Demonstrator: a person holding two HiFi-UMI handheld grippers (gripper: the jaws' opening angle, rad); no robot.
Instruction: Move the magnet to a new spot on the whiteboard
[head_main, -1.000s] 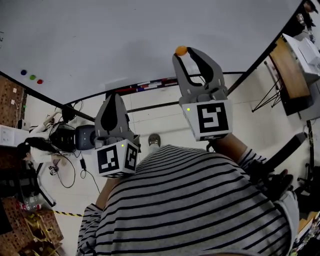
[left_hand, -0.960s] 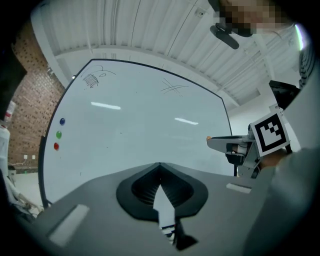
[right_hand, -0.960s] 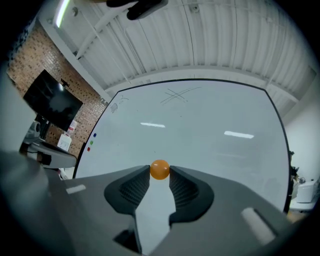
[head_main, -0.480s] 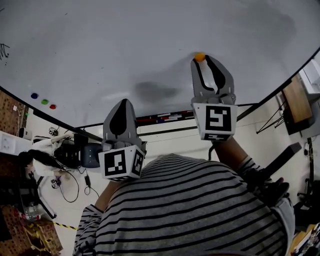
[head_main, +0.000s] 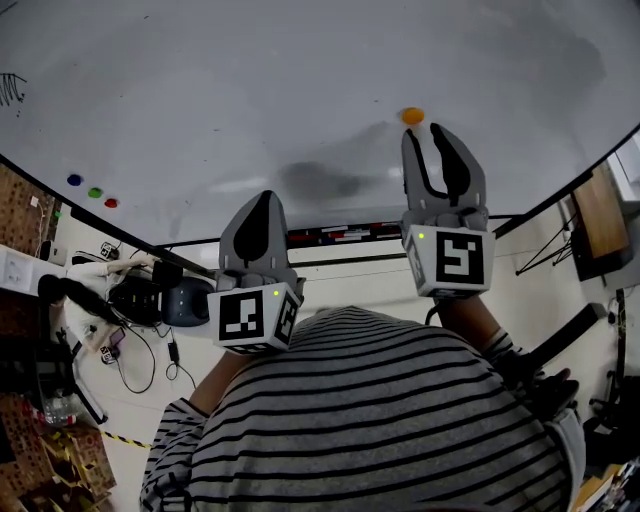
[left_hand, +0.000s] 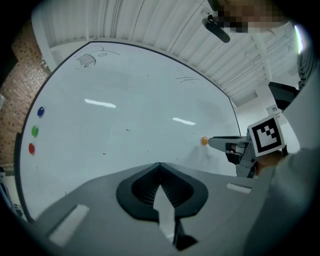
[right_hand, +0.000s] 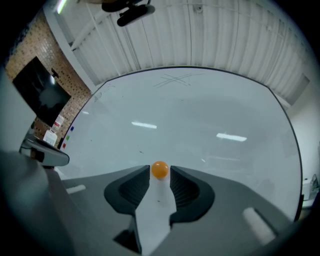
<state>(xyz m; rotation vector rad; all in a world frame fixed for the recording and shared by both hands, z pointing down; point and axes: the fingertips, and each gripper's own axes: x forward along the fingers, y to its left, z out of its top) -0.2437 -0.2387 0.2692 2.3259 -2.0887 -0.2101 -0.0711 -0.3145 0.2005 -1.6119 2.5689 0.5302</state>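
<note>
Magnet (head_main: 412, 116): orange, round, stuck to the whiteboard (head_main: 250, 80), right of the board's middle in the head view.

Right gripper (head_main: 428, 132): jaws held apart and pointed at the board. In the right gripper view the magnet is framed in the gap at the jaw tips, with a thin strip of board visible on each side. In the head view it is seen just past the tips. The jaws are not clamped on it.

Left gripper (left_hand: 160, 165): jaws closed together, tips meeting, nothing between them. It is held lower and to the left, well apart from the magnet, also facing the board.

Other items noted:
- Three small magnets, blue (left_hand: 40, 111), green (left_hand: 34, 131) and red (left_hand: 31, 148), are lined up near the board's left edge.
- A dark scribble (left_hand: 87, 60) is seen at the board's upper left.
- A marker tray (head_main: 335, 234) runs beneath the board.
- A striped shirt (head_main: 380, 420) fills the lower part of the head view.
</note>
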